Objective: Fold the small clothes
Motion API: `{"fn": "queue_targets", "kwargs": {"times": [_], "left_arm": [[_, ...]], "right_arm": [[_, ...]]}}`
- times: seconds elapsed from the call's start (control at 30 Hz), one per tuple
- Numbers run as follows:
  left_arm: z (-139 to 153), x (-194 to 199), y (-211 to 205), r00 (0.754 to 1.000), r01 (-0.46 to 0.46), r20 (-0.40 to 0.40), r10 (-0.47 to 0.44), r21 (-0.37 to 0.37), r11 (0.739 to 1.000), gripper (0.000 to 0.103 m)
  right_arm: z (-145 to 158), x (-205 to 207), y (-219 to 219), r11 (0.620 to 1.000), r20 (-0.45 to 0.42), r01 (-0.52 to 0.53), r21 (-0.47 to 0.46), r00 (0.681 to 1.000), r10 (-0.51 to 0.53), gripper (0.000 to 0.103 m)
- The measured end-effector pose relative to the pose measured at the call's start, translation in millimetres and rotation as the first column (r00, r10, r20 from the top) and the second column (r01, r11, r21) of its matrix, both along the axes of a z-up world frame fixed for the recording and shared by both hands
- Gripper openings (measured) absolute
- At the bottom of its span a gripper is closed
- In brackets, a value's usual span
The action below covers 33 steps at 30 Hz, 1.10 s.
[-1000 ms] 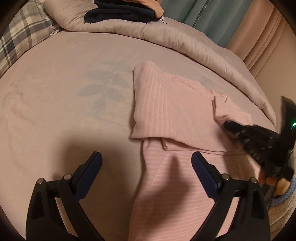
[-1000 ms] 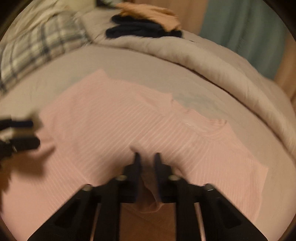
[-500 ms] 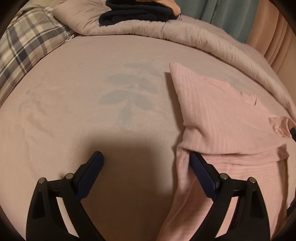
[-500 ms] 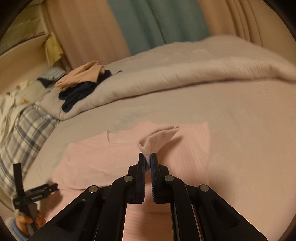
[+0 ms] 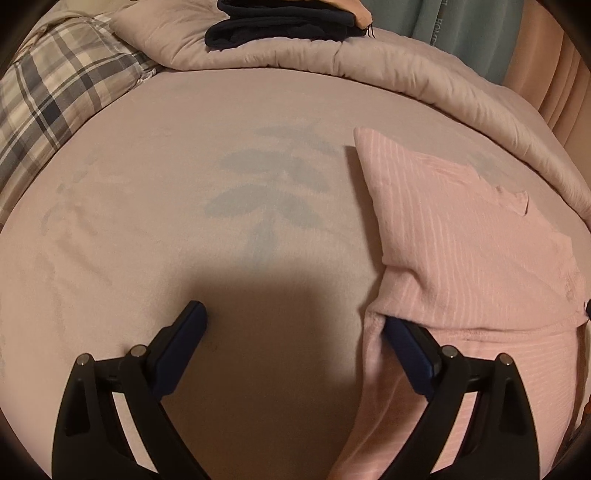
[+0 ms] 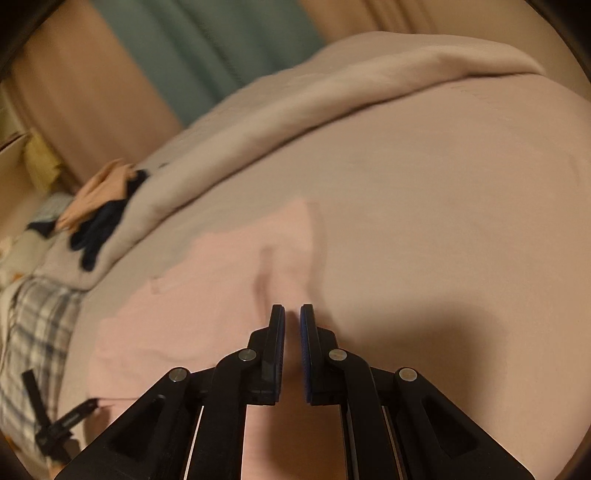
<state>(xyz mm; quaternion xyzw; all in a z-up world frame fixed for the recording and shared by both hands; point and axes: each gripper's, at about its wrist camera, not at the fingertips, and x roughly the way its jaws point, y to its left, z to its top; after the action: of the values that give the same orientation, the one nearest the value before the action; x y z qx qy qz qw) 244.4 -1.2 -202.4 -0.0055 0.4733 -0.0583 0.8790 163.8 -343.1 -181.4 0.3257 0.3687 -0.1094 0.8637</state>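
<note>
The left claw (image 5: 291, 321) stood wide open above a bed (image 5: 155, 221) covered in a pale mauve sheet with a faint grey leaf print. Its right finger (image 5: 406, 350) lay at the left edge of a folded pink ribbed cotton garment (image 5: 461, 240); the left finger (image 5: 181, 339) was over bare sheet. Farther back lay a rolled beige duvet (image 5: 406, 74), dark navy folded clothes (image 5: 284, 22) and a plaid pillow (image 5: 55, 88).
</note>
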Motion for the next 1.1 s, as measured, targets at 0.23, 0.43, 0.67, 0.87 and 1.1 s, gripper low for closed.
{"fn": "queue_targets", "kwargs": {"times": [0.23,0.43,0.67,0.87,1.1], "left_arm": [[2.5,-20.2,9.1,0.999,0.029,-0.043,-0.029,0.007,1.0,0.095],[2.5,-57.8,23.6,0.996,0.043,-0.077,-0.045,-0.028,0.999,0.095],[4.4,-118.6,38.8,0.992,0.072,-0.103,-0.08,-0.077,0.994,0.095],[3.3,-167.6,52.1,0.992,0.039,-0.107,-0.061,-0.193,0.98,0.095],[3.6,-195.1,58.5,0.989,0.045,-0.124,-0.084,-0.289,0.956,0.095]], "right_arm": [[20.0,-0.4,4.8,0.988,-0.007,-0.119,-0.095,0.993,0.119,0.006],[10.3,32.1,38.5,0.939,0.005,-0.331,-0.089,0.943,0.332,0.006],[-2.2,11.8,24.6,0.953,-0.071,-0.304,0.003,0.95,0.304,0.028],[16.5,-60.8,23.4,0.947,-0.053,-0.322,0.017,0.945,0.322,0.057],[24.2,-89.4,32.0,0.948,-0.081,-0.316,0.019,0.945,0.317,0.057]]}}
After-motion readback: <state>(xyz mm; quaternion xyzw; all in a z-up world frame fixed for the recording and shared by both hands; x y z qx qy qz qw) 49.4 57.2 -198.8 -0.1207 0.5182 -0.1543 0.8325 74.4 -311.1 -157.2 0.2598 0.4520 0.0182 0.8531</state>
